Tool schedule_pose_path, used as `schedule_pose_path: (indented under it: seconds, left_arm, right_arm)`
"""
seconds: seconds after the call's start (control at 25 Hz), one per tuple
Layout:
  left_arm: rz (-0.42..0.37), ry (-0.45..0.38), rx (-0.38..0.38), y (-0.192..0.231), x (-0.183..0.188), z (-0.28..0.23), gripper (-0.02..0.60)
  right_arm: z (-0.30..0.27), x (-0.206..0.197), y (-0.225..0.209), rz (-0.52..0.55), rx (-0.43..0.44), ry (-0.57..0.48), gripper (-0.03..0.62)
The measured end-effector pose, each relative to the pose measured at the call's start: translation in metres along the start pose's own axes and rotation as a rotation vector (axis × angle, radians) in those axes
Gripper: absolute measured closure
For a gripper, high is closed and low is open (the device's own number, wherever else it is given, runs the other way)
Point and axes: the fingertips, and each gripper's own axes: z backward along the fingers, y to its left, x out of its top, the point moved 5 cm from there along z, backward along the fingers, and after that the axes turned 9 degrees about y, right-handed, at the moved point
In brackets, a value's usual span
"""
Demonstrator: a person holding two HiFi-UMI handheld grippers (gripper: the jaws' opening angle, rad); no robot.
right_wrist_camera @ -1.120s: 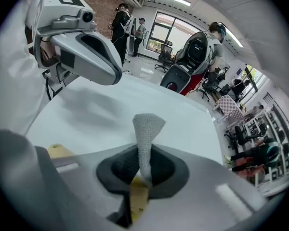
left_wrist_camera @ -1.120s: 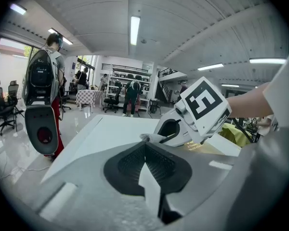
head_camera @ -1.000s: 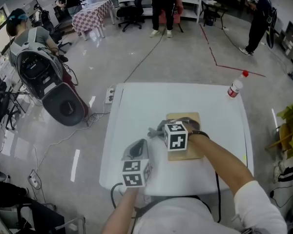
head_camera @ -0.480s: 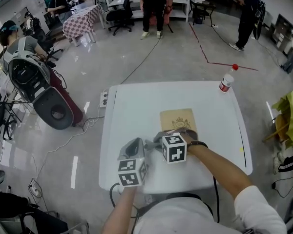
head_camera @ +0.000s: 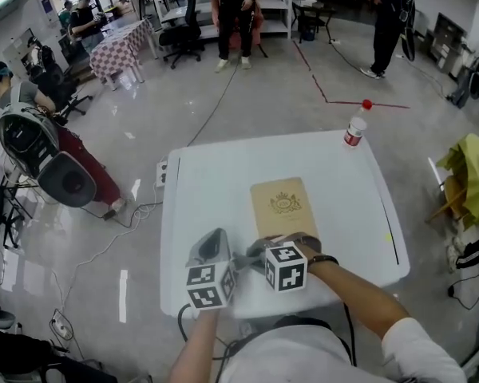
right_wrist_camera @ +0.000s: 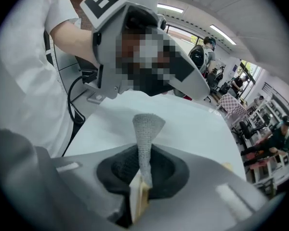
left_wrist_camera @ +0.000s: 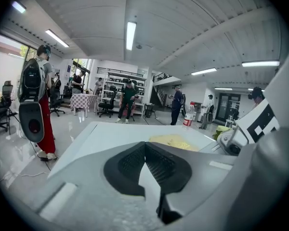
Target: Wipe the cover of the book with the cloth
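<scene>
The head view looks steeply down from over the near edge of the white table [head_camera: 207, 174] and takes in its whole top, with open floor toward 12 o'clock. The left gripper view rides the left gripper [head_camera: 216, 236], low over the tabletop at 7 o'clock, and faces 12 o'clock. It shares the book [head_camera: 283, 206] and the bottle [head_camera: 354, 126] with the head view, both well ahead of it. The right gripper view rides the right gripper [head_camera: 255, 255] just beside, close to the surface, facing 9 o'clock. The left gripper looms very near at its top.
</scene>
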Motion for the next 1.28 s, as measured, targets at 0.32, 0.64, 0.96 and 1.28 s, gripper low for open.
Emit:
schedule_pose_path:
  seconds: [0.32,0.64,0.96,1.28]
  left_arm:
    - [-0.008,-0.03,-0.02,-0.013,0.014,0.0,0.575]
    - [-0.048,-0.056,-0.053,-0.039,0.033,-0.008,0.575]
    - [-0.092,-0.069,-0.064,-0.058,0.042,-0.016,0.575]
    - [-0.114,-0.099,-0.056,-0.061,0.053,-0.009,0.575]
  right_arm:
    - [0.057,-0.018,-0.017,-0.3,-0.204,-0.197,0.563]
    - [0.138,-0.064,-0.047,-0.609,-0.518,-0.354,0.565]
    - [0.184,-0.105,-0.053,-0.85,-0.693,-0.534,0.565]
    - [0.198,-0.13,-0.055,-1.019,-0.737,-0.634,0.565]
